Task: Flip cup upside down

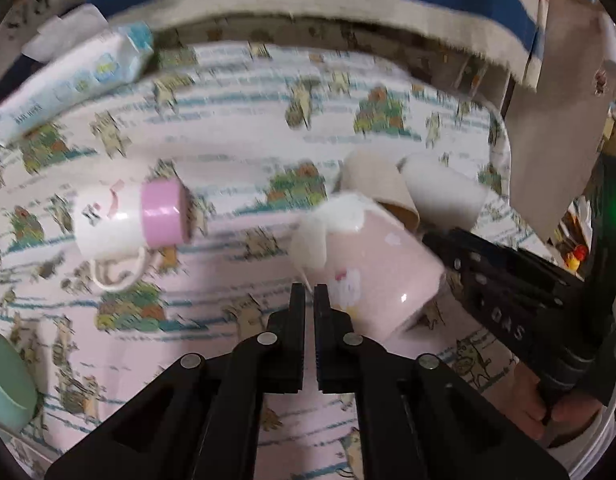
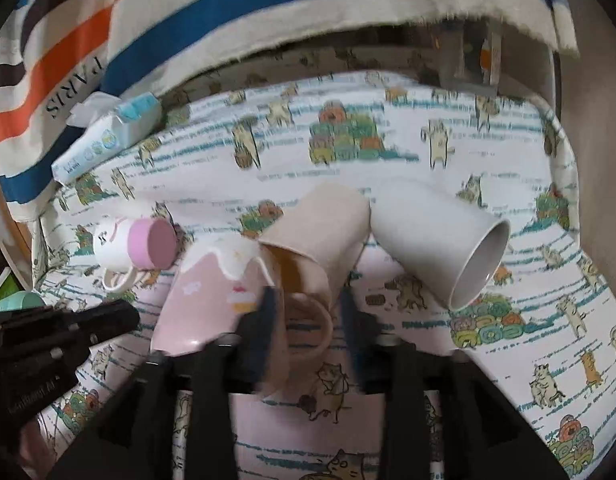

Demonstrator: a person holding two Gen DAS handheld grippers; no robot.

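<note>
Four cups lying on their sides on a cat-print tablecloth (image 2: pixel 388 152), clustered mid-table. Beige cup (image 2: pixel 320 228) in the centre, tipped over with its mouth toward the camera and its handle (image 2: pixel 312 332) looping down between the spread fingers of the right gripper (image 2: pixel 308 324); jaws wide apart there, one finger (image 2: pixel 263 320) close against the cup's wall, the other standing off to the right, both blurred, so contact impossible to confirm. Just left, touching the beige cup, a pink cup with white glaze at its base (image 2: pixel 203 300), also on its side. Just right, a white cup (image 2: pixel 440 240), mouth pointing down and to the right. Further left and apart, a small white mug with a pink band (image 2: pixel 135 244), handle downward. Left gripper (image 1: pixel 310 300) nearly closed, a narrow slit between the pads, holding nothing, tips just short of the pink cup (image 1: pixel 372 264). Tissue pack (image 2: pixel 107 144) at the far left edge, beside a striped cloth (image 2: pixel 227 20). Pale green bowl (image 1: pixel 7 384) at the near left edge.
</note>
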